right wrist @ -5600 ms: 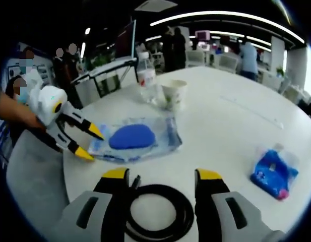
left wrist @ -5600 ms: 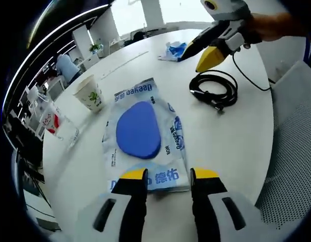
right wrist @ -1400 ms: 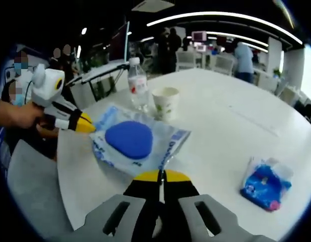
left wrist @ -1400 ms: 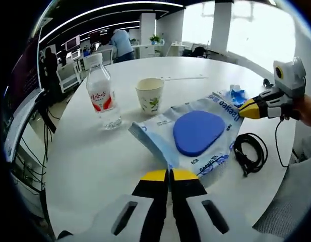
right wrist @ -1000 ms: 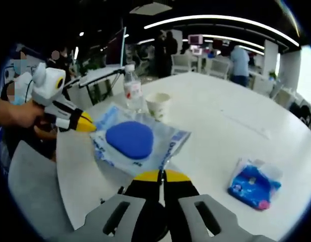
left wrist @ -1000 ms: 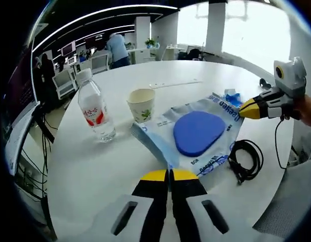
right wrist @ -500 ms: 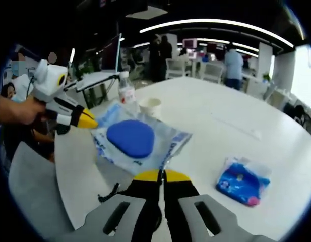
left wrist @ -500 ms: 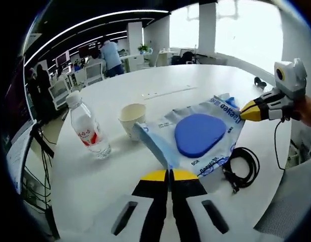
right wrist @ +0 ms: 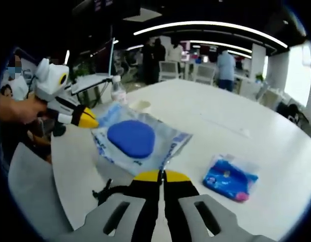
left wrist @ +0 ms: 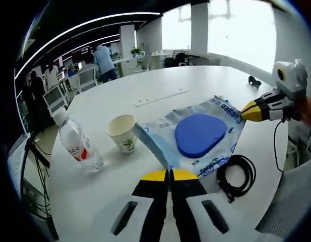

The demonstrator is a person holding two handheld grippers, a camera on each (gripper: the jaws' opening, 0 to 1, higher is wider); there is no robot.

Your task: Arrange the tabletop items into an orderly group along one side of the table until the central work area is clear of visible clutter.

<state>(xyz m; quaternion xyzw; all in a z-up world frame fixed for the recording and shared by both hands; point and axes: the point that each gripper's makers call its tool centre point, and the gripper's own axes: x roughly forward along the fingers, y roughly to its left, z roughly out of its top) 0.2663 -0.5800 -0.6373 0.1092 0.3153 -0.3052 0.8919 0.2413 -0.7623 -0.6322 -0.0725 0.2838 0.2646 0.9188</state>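
- The clear plastic packet with the blue oval pad (left wrist: 198, 135) hung stretched between both grippers, above the white round tabletop (left wrist: 160, 85).
- The left gripper (left wrist: 169, 173) and the right gripper (right wrist: 161, 175) each clenched an opposite corner.
- The packet's long axis ran gripper to gripper.

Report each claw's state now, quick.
Left claw: shut on a corner of the wet wipes pack.
Right claw: shut on the opposite corner of the same pack.
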